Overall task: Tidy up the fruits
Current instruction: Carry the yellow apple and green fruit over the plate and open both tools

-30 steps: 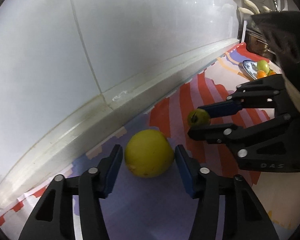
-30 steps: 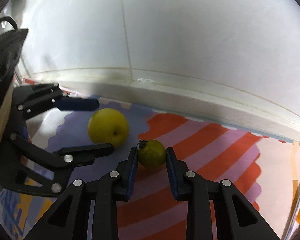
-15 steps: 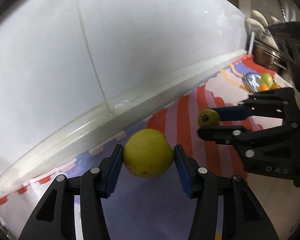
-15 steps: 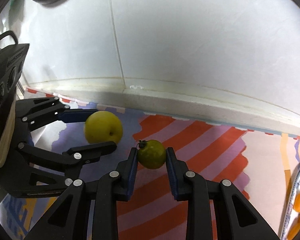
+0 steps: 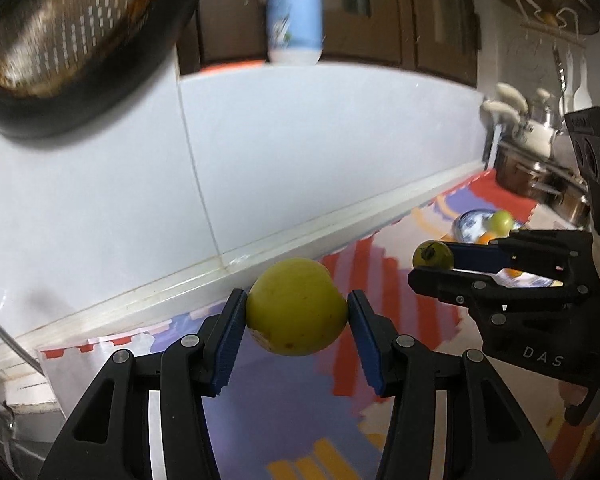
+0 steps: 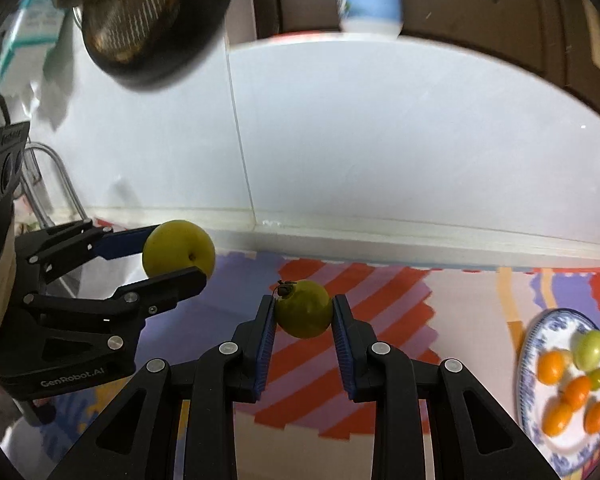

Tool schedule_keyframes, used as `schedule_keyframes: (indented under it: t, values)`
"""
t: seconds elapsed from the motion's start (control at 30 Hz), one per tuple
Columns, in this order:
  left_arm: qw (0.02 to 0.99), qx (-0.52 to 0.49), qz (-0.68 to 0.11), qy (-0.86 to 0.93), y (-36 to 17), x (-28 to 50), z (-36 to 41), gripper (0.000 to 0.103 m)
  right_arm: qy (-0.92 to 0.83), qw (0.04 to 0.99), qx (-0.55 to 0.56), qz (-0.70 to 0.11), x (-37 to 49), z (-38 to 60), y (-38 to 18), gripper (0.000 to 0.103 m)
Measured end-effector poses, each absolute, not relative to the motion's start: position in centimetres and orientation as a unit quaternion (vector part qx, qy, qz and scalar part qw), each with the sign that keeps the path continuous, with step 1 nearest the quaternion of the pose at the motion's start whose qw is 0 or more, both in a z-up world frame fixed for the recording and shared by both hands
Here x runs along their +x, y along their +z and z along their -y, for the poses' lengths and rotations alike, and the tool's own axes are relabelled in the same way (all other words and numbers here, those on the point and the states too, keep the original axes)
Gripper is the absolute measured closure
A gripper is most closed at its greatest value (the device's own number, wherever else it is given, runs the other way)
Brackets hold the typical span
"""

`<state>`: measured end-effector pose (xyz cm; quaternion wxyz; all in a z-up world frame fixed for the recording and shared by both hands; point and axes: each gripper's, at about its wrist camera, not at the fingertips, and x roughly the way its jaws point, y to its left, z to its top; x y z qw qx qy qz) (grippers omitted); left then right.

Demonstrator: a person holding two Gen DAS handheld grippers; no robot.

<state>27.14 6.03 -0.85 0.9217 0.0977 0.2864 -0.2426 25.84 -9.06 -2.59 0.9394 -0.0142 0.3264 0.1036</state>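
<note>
My left gripper (image 5: pixel 296 316) is shut on a large yellow apple (image 5: pixel 297 307) and holds it above the patterned mat (image 5: pixel 284 412). It also shows in the right wrist view (image 6: pixel 172 254) with the apple (image 6: pixel 179 247). My right gripper (image 6: pixel 303 316) is shut on a small green fruit (image 6: pixel 303 309) with a dark stem, held above the mat (image 6: pixel 380 344). The right gripper also shows in the left wrist view (image 5: pixel 436 260), holding the green fruit (image 5: pixel 433 254). A blue-and-white plate (image 6: pixel 530 364) at the right carries several orange and green fruits (image 6: pixel 576 390).
A white tiled wall (image 5: pixel 300 152) with a ledge runs behind the mat. A dark metal colander (image 5: pixel 68 36) hangs at the upper left and a blue-white bottle (image 5: pixel 295 12) stands above the wall. Pots (image 5: pixel 540 176) sit at the far right. A chrome tap (image 6: pixel 56 184) is at the left.
Both grippers have risen off the mat with their fruits and tilted up, so the colander, bottle and cupboards came into view. The left gripper closed on the apple a second ago.
</note>
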Motion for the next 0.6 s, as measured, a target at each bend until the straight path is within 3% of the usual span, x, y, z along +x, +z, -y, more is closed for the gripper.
schedule_keyframes:
  t: [0.6]
  values:
    - [0.928,0.074,-0.246,-0.271,4.0,18.1,0.2,0.052,0.043,0.963,0.006,-0.266,15.2,15.3,3.4,0.074]
